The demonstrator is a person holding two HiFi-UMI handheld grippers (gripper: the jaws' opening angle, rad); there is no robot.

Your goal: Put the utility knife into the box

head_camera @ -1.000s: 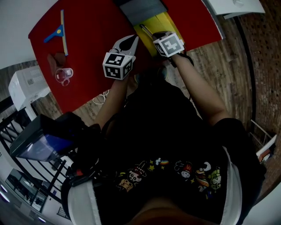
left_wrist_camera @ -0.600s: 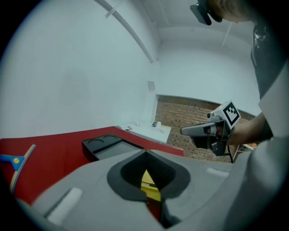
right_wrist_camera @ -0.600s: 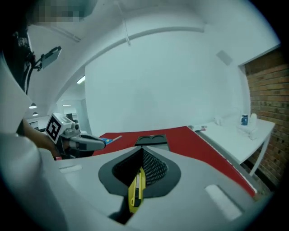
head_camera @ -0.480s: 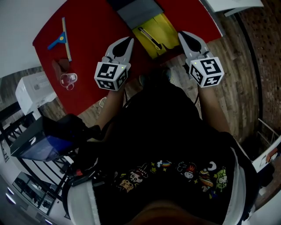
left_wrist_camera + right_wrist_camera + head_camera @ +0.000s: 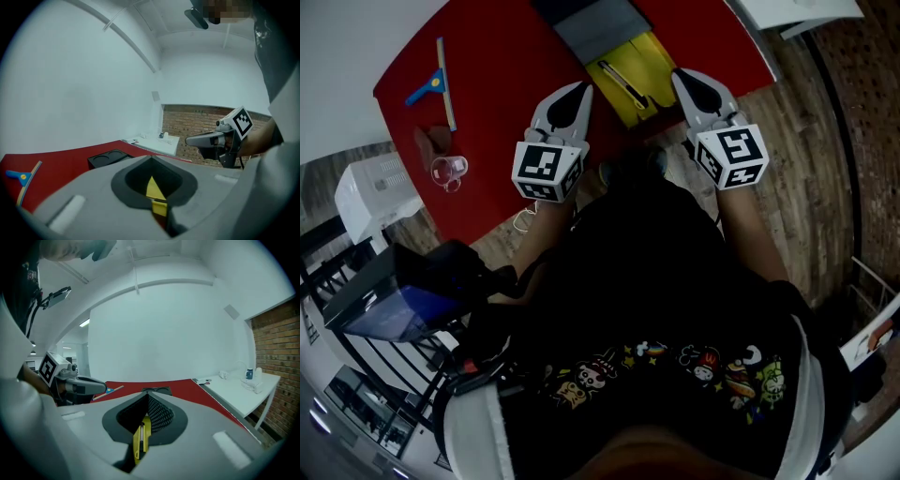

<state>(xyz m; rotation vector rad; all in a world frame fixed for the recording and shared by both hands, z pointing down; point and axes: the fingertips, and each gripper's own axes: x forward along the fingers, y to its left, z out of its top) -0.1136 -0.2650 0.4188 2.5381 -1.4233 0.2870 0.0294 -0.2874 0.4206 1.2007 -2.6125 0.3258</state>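
The yellow utility knife (image 5: 619,81) lies lengthwise inside the open yellow box (image 5: 654,54), whose grey lid (image 5: 600,23) is folded back behind it on the red table (image 5: 497,56). My right gripper (image 5: 682,77) hovers just right of the box, shut and empty. My left gripper (image 5: 578,91) hovers just left of it, also shut with nothing in it. In the right gripper view, the knife (image 5: 140,439) shows through the slit below my shut jaws. In the left gripper view only a patch of the yellow box (image 5: 153,190) shows there.
A blue-and-yellow scraper tool (image 5: 437,82), a clear cup (image 5: 447,171) and a small brown object (image 5: 426,141) sit at the table's left. A black tray with round hollows (image 5: 107,159) lies farther back. A white appliance (image 5: 370,187) stands off the left edge, a white table (image 5: 234,380) to the right.
A second ago my right gripper was over the box at the knife. It has since drawn back to the box's right side, leaving the knife inside. The left gripper shifted slightly.
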